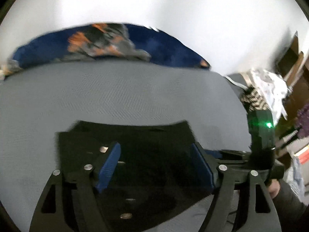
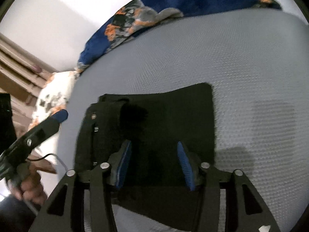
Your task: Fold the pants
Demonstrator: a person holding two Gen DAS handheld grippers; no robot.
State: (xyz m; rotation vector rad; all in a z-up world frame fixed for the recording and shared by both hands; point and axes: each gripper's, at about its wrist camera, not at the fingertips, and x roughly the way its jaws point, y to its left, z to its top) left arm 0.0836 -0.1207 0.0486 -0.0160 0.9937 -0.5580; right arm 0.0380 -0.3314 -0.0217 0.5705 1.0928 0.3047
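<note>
Nearest you, your left gripper [image 1: 156,166] hangs with its jaws spread wide above the black pants [image 1: 135,139], its blue pads [image 1: 108,166] clear of the cloth as far as the blur lets you see. Your right gripper [image 2: 154,164] also stands apart, somewhat narrower, over the same pants [image 2: 164,112], with nothing pinched between its pads [image 2: 184,166]. The pants lie folded into a compact dark rectangle on the grey textured bed cover [image 2: 241,61], the waist with its button [image 2: 94,116] and zip to the left in the right wrist view. Your left hand [image 2: 29,189] shows at that view's lower left. Farther off, a blue blanket [image 1: 166,48] with orange and grey patches lies bunched along the far edge of the bed, against a white wall [image 1: 154,3].
</note>
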